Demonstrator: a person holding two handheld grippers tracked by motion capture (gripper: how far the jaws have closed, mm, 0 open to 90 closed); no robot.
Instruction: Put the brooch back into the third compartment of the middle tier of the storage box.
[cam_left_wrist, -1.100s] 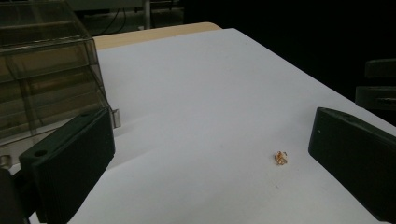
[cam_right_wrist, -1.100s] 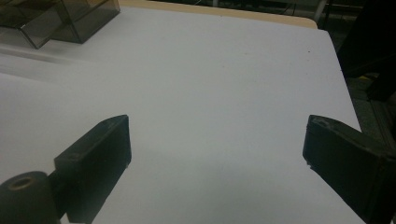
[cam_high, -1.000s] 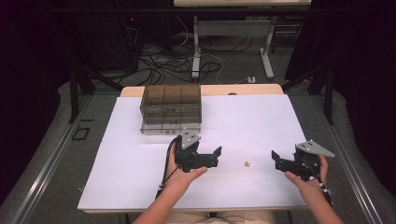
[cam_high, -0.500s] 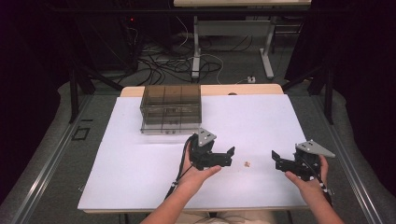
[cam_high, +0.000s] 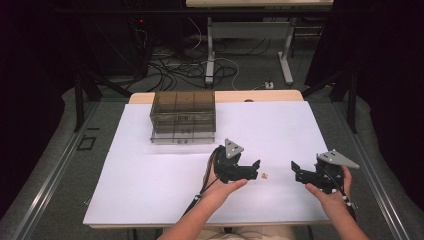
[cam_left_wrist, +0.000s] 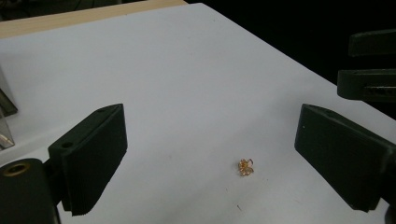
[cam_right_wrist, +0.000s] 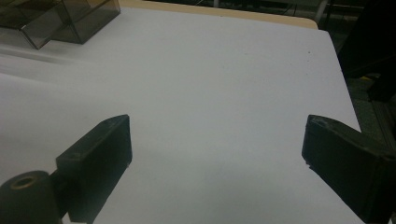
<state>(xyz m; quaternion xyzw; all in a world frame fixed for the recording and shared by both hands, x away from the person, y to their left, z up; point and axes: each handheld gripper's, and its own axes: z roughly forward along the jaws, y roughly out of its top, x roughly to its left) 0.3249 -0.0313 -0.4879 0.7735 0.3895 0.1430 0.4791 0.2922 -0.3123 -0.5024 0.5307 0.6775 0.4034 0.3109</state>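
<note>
A lab or workshop is showing here: loose cables (cam_high: 175, 62) are trailing over the floor behind a white-covered table (cam_high: 150, 175).

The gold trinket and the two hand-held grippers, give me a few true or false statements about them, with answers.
1. The left hand-held gripper is open around the gold trinket. True.
2. The trinket is clamped and lifted. False: it lies loose on the white table.
3. The right hand-held gripper holds the trinket. False: it is open with only table between its jaws.
4. The drawer box stands toward the table's far side. True.
</note>
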